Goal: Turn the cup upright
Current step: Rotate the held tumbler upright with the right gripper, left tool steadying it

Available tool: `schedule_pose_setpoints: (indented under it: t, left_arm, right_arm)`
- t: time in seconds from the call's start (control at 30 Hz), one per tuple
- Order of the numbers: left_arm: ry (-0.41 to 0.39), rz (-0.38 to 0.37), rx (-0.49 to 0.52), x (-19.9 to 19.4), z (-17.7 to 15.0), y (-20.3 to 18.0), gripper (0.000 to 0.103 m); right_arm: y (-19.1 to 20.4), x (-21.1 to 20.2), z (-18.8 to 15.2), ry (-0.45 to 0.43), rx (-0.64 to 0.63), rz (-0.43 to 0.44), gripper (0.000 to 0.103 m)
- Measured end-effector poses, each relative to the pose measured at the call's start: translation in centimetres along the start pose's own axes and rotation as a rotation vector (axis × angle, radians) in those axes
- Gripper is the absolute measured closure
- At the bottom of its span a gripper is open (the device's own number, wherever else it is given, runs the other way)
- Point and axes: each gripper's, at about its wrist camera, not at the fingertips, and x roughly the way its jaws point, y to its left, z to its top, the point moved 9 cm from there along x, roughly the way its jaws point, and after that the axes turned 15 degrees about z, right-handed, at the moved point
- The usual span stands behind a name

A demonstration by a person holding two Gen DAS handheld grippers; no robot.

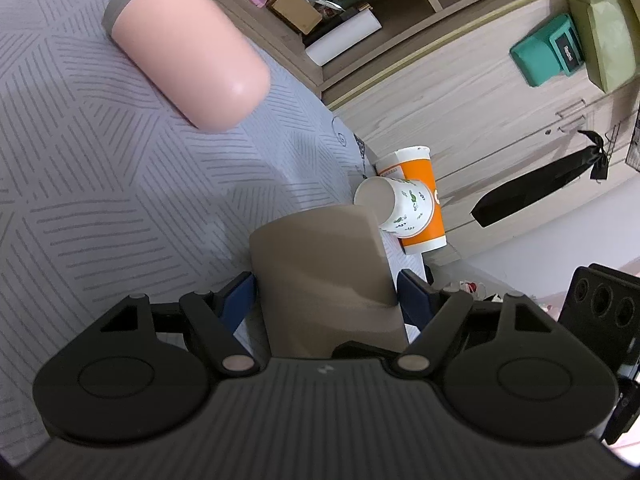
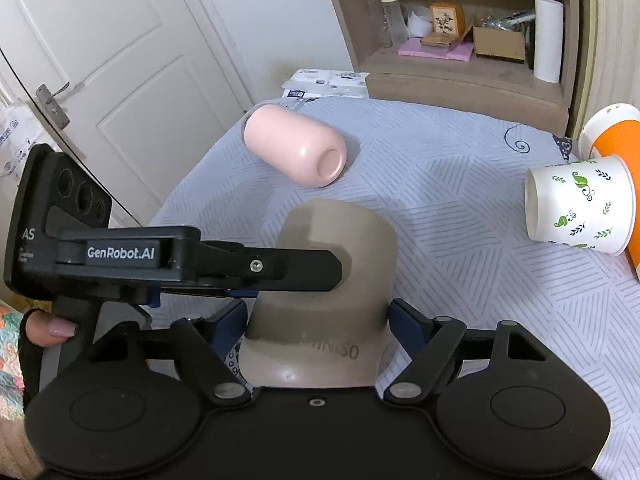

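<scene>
A taupe cup (image 1: 320, 264) marked MINISO (image 2: 328, 280) is held between both grippers above the grey patterned tablecloth. My left gripper (image 1: 326, 300) is shut on the cup's sides, and it shows in the right wrist view as the black arm (image 2: 256, 266) reaching in from the left. My right gripper (image 2: 320, 316) is shut on the same cup near its wider band. A pink tumbler (image 1: 188, 48) (image 2: 296, 148) lies on its side further back. A white leaf-print paper cup (image 1: 400, 204) (image 2: 580, 208) lies on its side against an orange cup (image 1: 428, 200) (image 2: 620, 144).
The tablecloth (image 1: 80, 160) (image 2: 440, 184) covers the table. A wooden shelf unit (image 2: 460, 40) with boxes, a bottle and a paper roll stands behind it. A white door (image 2: 100, 80) is at the left. A wooden cabinet (image 1: 480, 100) stands beyond the table edge.
</scene>
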Motion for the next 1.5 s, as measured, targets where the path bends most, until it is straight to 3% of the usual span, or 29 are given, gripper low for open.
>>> schedule_pose_setpoints:
  t: [0.07,0.4,0.8,1.33,1.5]
  left_arm:
    - [-0.019,0.008,0.043,0.0,-0.2,-0.3,0.022]
    - [-0.108,0.062,0.213,-1.0,-1.9,-2.8,0.021]
    - [-0.206,0.118,0.512,-3.9,-5.7,-6.4,0.022]
    - [-0.230,0.086,0.564,-5.0,-7.4,-7.6,0.026]
    - [-0.274,0.062,0.575,-5.2,-8.0,-7.5,0.026]
  right_arm:
    - [0.0,-0.2,-0.2,-0.019,0.005,0.013,0.021]
    - [0.5,-1.7,-2.0,-0.118,-0.074,0.024,0.021]
    - [3.4,-3.9,-5.4,-0.164,-0.270,-0.078,0.021]
    - [3.7,-5.3,-7.1,-0.222,-0.265,-0.075,0.022]
    - [4.1,-5.4,-7.9,-0.249,-0.276,-0.090,0.022]
